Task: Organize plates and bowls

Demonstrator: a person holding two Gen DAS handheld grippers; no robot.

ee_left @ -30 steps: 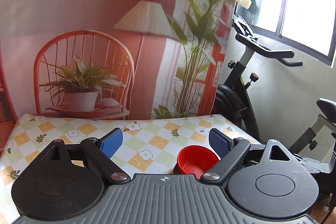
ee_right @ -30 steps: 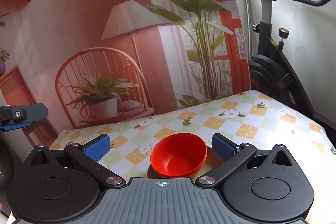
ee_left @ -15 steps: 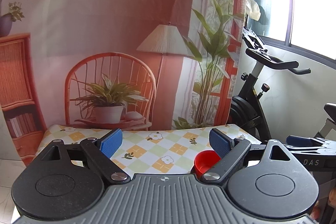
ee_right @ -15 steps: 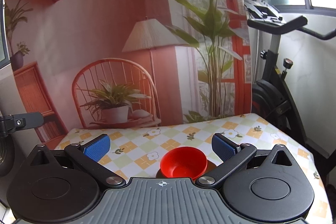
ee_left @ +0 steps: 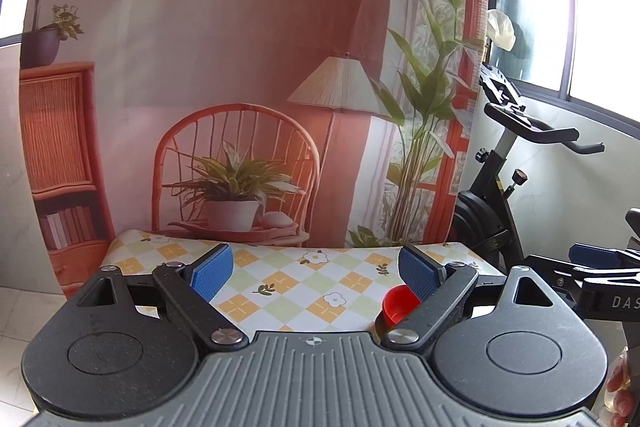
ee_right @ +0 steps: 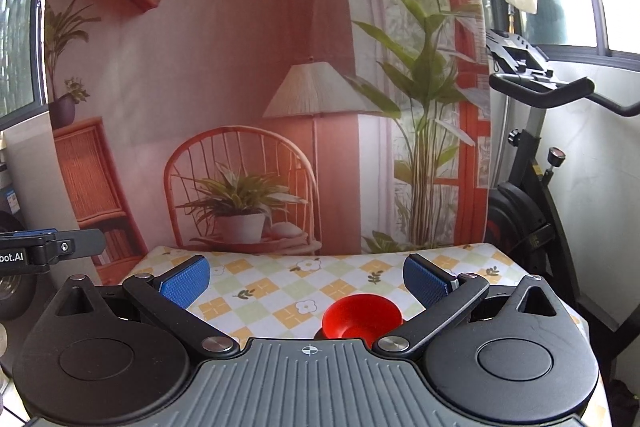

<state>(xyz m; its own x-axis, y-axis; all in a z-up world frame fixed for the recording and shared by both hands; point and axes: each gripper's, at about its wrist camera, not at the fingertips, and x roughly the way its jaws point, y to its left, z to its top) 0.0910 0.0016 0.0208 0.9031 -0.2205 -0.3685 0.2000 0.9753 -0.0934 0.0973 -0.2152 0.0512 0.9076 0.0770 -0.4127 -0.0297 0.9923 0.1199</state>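
Both tools are wide open and hold nothing: the left tool [ee_left: 312, 273] and right tool [ee_right: 308, 281] hover well back from the counter [ee_right: 280, 287]. The red bowl [ee_right: 362, 315] sits near the counter's front edge, at five o'clock in the right view. It is upright, mouth up, round, with no long axis. A low approach could nudge it over the edge.
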